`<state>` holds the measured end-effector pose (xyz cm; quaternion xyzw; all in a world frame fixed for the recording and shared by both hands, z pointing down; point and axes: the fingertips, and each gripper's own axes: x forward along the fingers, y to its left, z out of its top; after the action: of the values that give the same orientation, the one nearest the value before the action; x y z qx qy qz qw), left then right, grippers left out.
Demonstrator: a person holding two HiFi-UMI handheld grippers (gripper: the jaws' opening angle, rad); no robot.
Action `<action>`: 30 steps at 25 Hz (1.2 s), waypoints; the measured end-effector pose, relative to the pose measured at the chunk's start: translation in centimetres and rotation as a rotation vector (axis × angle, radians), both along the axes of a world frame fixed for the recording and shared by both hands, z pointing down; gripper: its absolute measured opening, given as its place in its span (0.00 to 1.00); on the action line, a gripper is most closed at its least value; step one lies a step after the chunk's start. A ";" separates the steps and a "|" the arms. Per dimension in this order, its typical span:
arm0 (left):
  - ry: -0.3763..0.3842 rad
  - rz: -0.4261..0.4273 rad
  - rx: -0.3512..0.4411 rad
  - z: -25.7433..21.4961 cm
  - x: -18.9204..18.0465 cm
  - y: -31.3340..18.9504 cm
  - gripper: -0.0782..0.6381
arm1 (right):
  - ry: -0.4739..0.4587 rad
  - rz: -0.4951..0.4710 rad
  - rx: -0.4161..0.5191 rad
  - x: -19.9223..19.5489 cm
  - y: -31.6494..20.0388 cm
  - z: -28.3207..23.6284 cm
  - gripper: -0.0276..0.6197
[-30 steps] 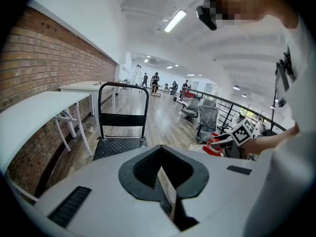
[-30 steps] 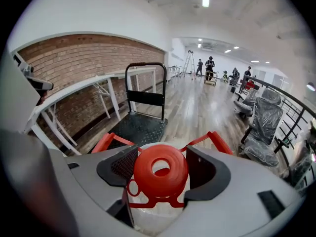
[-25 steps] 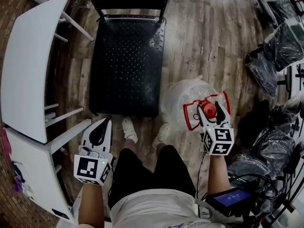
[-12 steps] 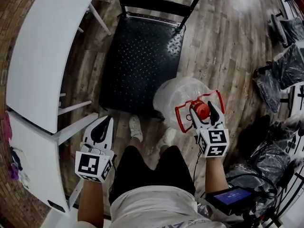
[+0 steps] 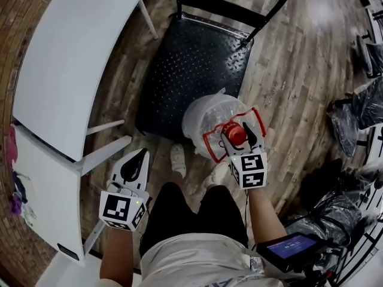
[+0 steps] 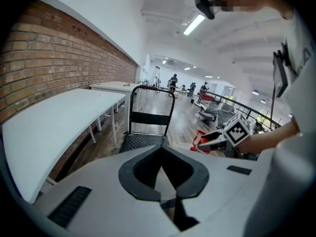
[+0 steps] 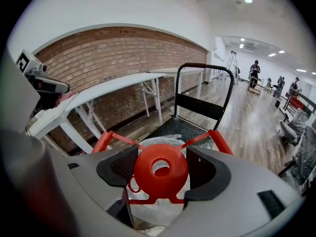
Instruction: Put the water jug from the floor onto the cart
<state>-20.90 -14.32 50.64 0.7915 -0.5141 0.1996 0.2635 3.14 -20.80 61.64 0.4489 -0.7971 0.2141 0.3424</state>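
The water jug is a clear plastic-wrapped bottle with a red cap and a red carry frame. It hangs from my right gripper, whose jaws are shut on the neck at the cap. In the head view it overlaps the near right corner of the black cart deck. The right gripper view shows the cap between the pads of my right gripper, with the cart just beyond. My left gripper is shut and empty, low at the left, beside the table leg; its tips meet.
A white curved table stands left of the cart along a brick wall. The cart's black push handle rises at its far end. Black bagged items lie on the wooden floor at right. My feet are just before the cart.
My right gripper has carried the jug leftward, from beside the cart to over its near right corner. The left gripper has shifted slightly and stays shut.
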 end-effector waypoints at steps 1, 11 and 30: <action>0.003 -0.001 -0.004 0.1 -0.2 0.1 0.11 | 0.007 -0.019 -0.003 -0.8 -0.1 0.4 0.52; 0.024 0.006 -0.025 1.0 -1.4 0.5 0.11 | 0.054 -0.096 -0.068 -3.7 1.1 4.1 0.52; 0.057 0.074 -0.051 1.4 -0.9 1.0 0.11 | 0.110 -0.139 -0.046 -4.8 2.7 5.0 0.53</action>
<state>-21.79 -13.30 51.99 0.8083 -0.4716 0.1997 0.2905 -1.70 -18.11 66.63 0.3956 -0.8013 0.1830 0.4098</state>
